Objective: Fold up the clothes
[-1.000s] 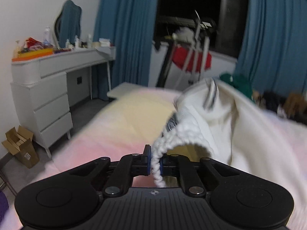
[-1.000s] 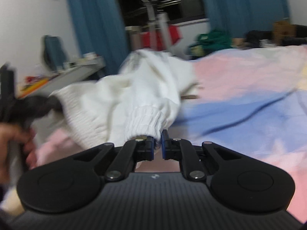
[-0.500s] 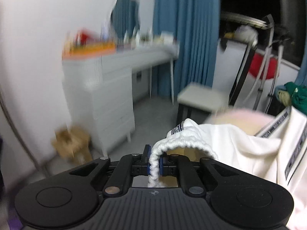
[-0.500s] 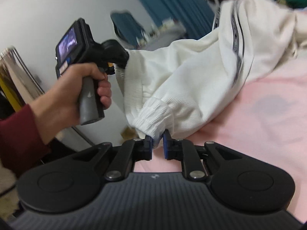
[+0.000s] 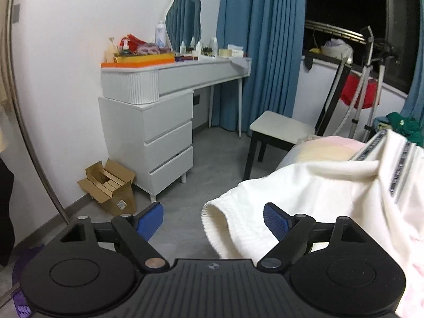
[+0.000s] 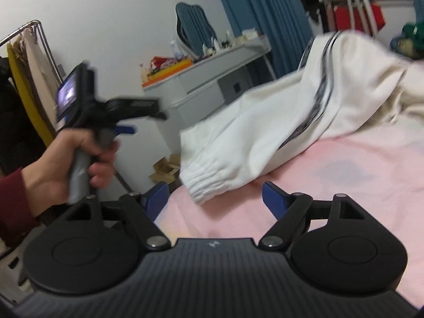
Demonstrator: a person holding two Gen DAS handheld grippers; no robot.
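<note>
Left wrist view, ribbed white knit cuff (image 5: 212,217), left gripper (image 5: 213,218) jaws opening

You are facing a white wall (image 5: 66,53); a white dresser (image 5: 159,122) is standing against it, blue curtains (image 5: 262,53) are hanging beside a dark window (image 5: 344,2), and a stool (image 5: 278,129) is sitting on grey floor (image 5: 212,153).

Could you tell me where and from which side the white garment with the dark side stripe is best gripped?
I would take the white garment with the dark side stripe by its ribbed cuff, coming from the near edge of the pink bed. The cuff is thick, lies at the garment's near end and faces the right gripper, whose jaws are opening around nothing.
</note>
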